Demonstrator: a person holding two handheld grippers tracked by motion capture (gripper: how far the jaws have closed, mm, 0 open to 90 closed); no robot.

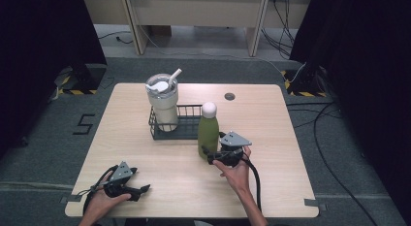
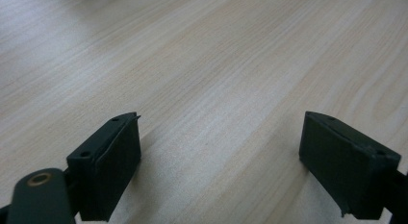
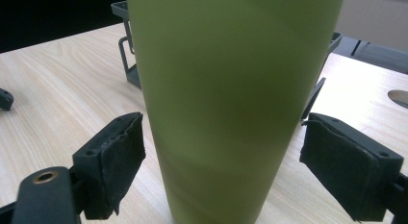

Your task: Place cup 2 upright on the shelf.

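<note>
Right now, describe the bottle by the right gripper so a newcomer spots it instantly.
On the light wooden table, find the dark wire basket near the middle. Just in front of its right end stands the matte green bottle, upright between the right gripper pads. Its round white cap differs from the cream tumbler.

One green bottle (image 1: 208, 133), one tumbler (image 1: 163, 102), one wire basket (image 1: 186, 134), two tools.

Laboratory recording bay: a bare wooden table (image 1: 271, 138) on grey carpet, black curtains (image 1: 43, 37) at both sides, hazard-striped stand bases (image 1: 72, 90), loose floor cables (image 1: 334, 138).
</note>
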